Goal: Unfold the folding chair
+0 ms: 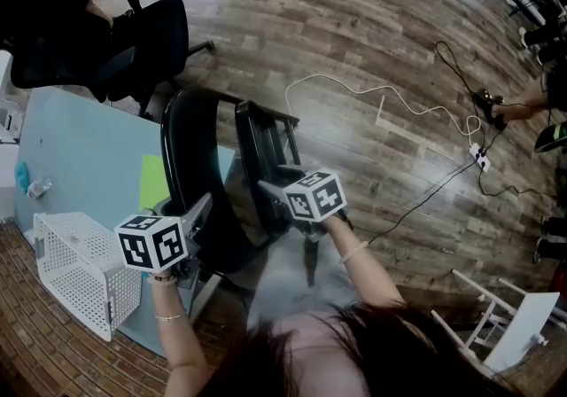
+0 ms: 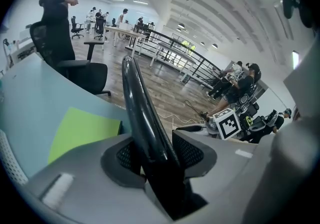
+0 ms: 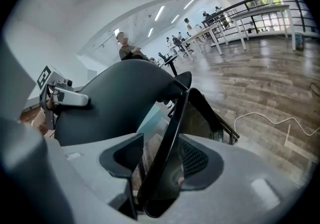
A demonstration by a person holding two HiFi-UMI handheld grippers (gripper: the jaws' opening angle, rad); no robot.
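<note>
Head view: black plastic folding chair stands part-open directly in front of the person, its left side against the corner of a pale blue table. The curved backrest is on the left and the seat panel on the right, with a narrow V between them.

Step in hand, as judged: spreading the seat away from the backrest, not yet finished.
- Left gripper: jaws wide but closed on the backrest's top rim, which fills the gap pad to pad. It acts as the anchor.
- Right gripper: jaws apart. The seat's thin edge stands between them and leans on the right-hand pad, with daylight on the other side. No grip.

Next move likely calls for the right jaws to clamp or hook that edge, then push it down and away while the left holds the back steady.

Room and edges:
- Wood-plank floor is open to the right and ahead, so the seat has space to swing that way.
- The table edge crowds the left.
- A black office chair sits beyond.
- A white perforated basket is near the left hand.
- A white cable lies on the floor, well apart.
</note>
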